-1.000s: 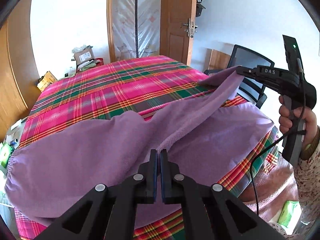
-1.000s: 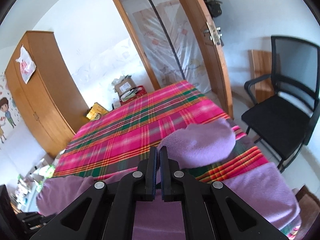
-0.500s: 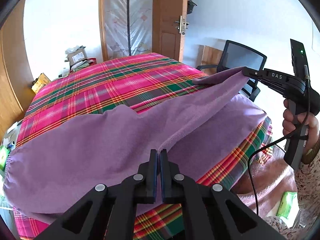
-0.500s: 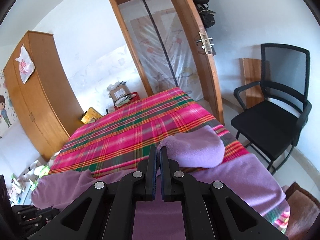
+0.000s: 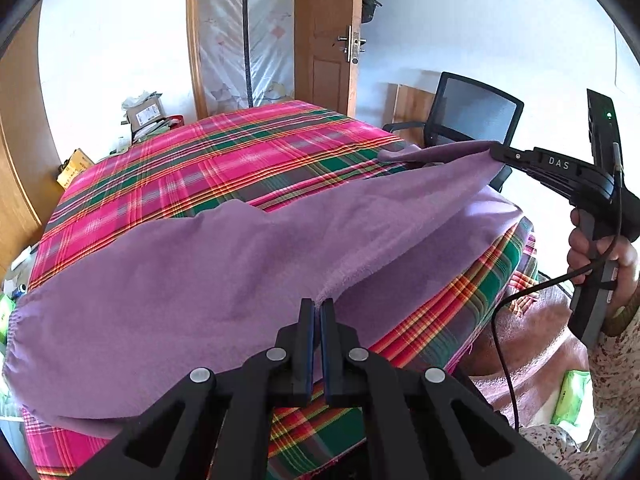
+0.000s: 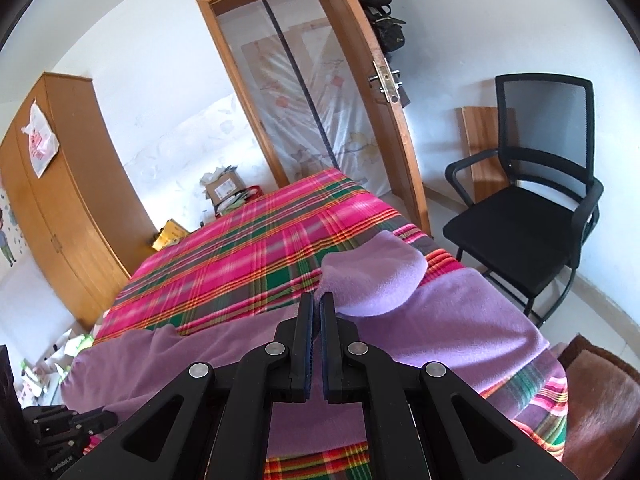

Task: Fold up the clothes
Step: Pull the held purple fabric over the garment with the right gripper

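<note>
Both grippers, left [image 5: 317,307] and right [image 6: 316,300], are clamped on the purple cloth [image 5: 180,280], probably its hem, lifting it over the bed's [image 5: 224,160] near edge.

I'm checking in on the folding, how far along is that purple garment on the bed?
Early stage. Done: the purple garment is spread across the plaid bedspread. In hand: the left claw and right claw are each shut on its near edge, lifting it so a flap curls forward. Left: lay that edge over the far side, flatten it, and make any further folds.
</note>
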Demonstrator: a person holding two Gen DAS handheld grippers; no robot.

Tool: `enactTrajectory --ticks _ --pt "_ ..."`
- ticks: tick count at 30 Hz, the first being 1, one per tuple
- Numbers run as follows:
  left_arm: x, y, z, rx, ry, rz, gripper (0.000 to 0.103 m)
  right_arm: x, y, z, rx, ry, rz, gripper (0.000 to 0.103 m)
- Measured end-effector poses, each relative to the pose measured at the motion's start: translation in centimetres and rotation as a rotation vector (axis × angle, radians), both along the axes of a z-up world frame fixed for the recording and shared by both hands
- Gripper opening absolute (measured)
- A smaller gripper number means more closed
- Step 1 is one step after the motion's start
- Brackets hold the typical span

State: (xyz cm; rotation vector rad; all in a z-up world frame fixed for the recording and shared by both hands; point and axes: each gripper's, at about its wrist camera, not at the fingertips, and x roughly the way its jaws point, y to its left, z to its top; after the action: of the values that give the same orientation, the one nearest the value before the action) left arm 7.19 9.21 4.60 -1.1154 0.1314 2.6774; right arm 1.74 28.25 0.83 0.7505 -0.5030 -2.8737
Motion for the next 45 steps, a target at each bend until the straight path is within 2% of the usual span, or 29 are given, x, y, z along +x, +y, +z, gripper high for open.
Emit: enactTrajectory --ticks 7,23,38,42,45 --pt "0.2 0.2 -1.2 -0.009 -0.037 -0.015 0.003 1.2 0.3 -1.0 0.008 -0.007 -0.025 0.003" --pt "0.1 0.3 -3.8 -0.017 -0.107 -0.034 0.004 2.1 1.4 -4.0 -0.001 -0.086 -0.074 0.003" --pt "0.1 0.2 -4.5 -0.009 -0.124 -0.047 0.007 1.8 1.4 -6.5 0.027 -0.180 -0.093 0.005" --pt "0.0 0.0 -4.3 0.035 -0.158 -0.076 0.013 1.9 1.3 -6.5 0.063 -0.194 -0.098 0.008" --pt "0.4 -0.4 -3.6 0.119 -0.180 -0.138 0.013 2.0 1.3 -6.2 0.084 -0.204 -0.099 0.011"
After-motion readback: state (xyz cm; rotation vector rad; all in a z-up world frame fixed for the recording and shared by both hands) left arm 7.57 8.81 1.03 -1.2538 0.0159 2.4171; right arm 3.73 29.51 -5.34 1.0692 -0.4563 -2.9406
